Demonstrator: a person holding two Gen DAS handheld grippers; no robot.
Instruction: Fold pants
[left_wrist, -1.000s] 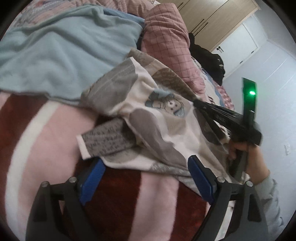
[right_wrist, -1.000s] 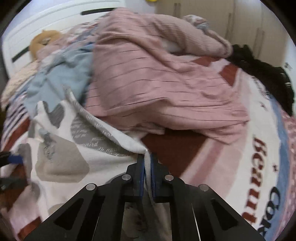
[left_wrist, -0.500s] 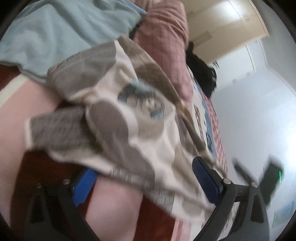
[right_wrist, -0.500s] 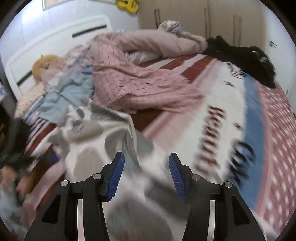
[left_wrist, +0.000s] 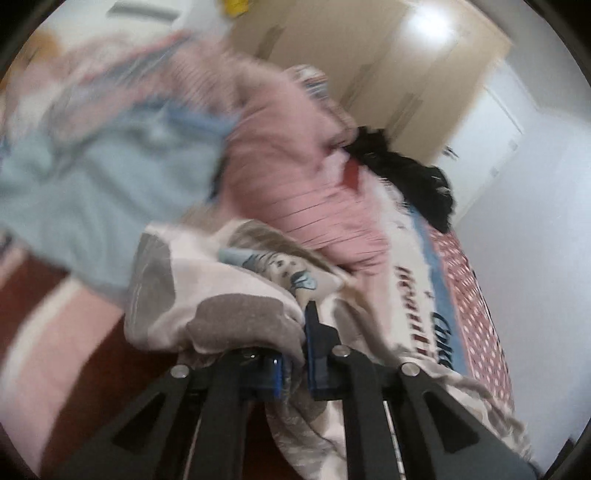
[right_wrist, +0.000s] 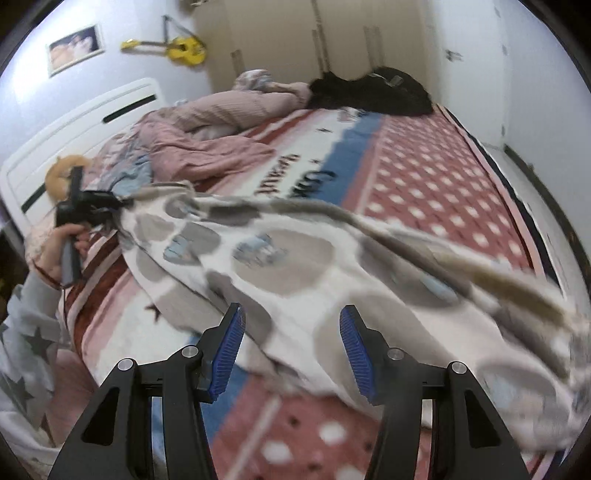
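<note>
red patterned bed (right_wrist: 424, 177) fills the room, pink blanket (right_wrist: 207, 147) heaped far left. left hand-held gripper (left_wrist: 295, 332) is clamped tight on a bunched end of the pants (right_wrist: 295, 258), which stretch rightward across the bed. right hand-held gripper (right_wrist: 291, 347) hovers half open over them, gripping nothing.

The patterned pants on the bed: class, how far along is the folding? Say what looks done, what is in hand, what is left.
Done: no fold shows; the pants lie stretched across the bed.
In hand: the left gripper is shut on one end of them; the right gripper is open, pads clear of the cloth.
Left: every fold.
</note>
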